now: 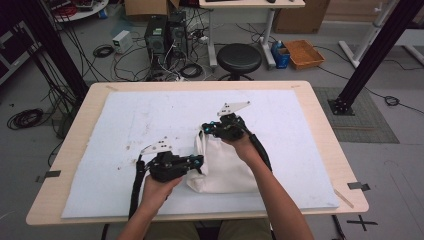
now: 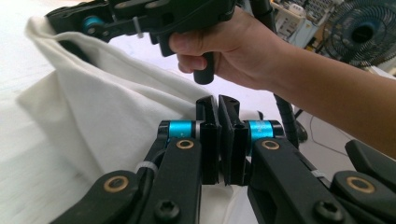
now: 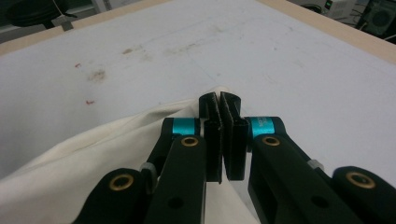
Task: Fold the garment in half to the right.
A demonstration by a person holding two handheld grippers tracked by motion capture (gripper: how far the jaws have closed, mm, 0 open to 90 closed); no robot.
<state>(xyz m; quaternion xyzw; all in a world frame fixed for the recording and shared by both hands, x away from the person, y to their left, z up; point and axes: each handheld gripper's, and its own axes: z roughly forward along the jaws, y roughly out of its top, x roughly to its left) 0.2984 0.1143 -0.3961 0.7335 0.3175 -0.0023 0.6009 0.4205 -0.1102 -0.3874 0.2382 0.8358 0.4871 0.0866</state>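
I see wide bare room on the white mat to the left and beyond the cloth bag. Between my left gripper and right gripper the raised cloth blocks passage. The right-hand strip of mat is free too.

High view: looking forward and down over the bench from above. Two gripper views: riding close, facing along their jaws. All sharing the white cloth bag.

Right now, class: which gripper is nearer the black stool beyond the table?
Right. The right gripper is farther up the table toward the stool; the left gripper sits closer to the person.
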